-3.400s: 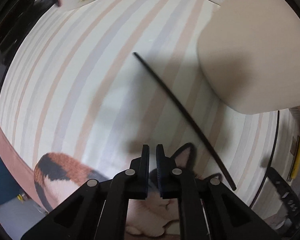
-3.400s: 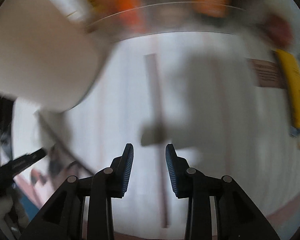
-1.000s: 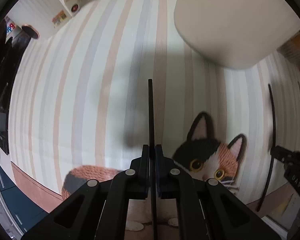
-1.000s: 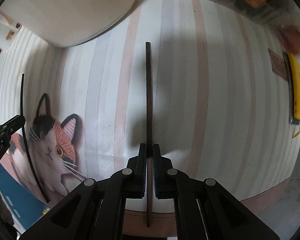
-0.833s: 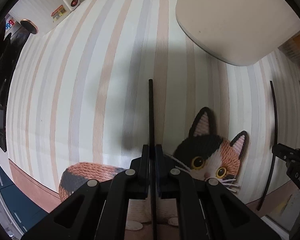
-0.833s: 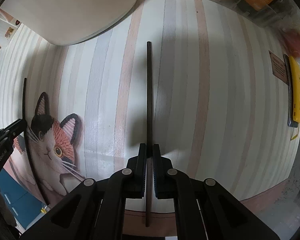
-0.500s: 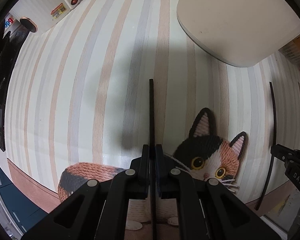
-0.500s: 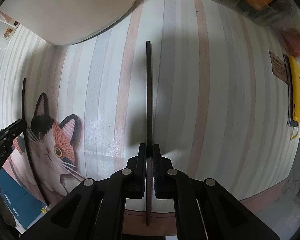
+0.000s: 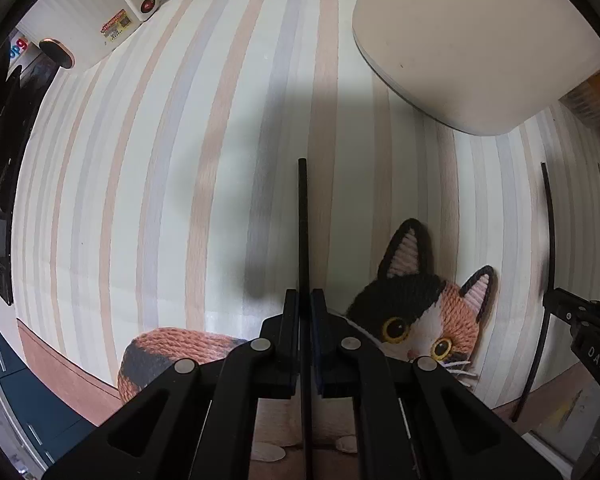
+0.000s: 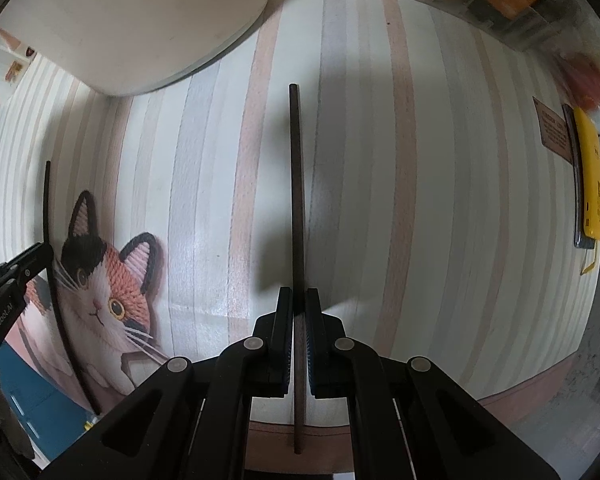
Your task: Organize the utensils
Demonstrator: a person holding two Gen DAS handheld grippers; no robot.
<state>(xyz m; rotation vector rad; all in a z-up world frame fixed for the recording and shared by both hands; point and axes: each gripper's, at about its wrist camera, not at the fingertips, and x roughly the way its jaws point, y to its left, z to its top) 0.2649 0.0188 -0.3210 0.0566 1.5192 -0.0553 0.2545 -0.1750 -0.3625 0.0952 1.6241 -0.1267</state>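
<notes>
Black chopstick (image 9: 302, 232) clamped in left hand-held gripper (image 9: 305, 312), brown chopstick (image 10: 297, 200) clamped in right hand-held gripper (image 10: 299, 312), both above striped tabletop (image 9: 140, 180), cream container (image 9: 460, 48) nearby.

Two chopsticks: black chopstick (image 9: 302, 224), brown chopstick (image 10: 297, 200); one holder (image 9: 472, 40).

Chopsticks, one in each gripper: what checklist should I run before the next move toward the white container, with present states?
1. Left gripper jaws shut on the black chopstick: ok.
2. Right gripper jaws shut on the brown chopstick: ok.
3. Each chopstick straight between its jaws: ok.
4. White container in sight ahead of both grippers: ok.
5. Container's opening free to take the sticks: cannot tell, only its outer wall shows.
6. Striped cat mat bare between sticks and container: ok.
</notes>
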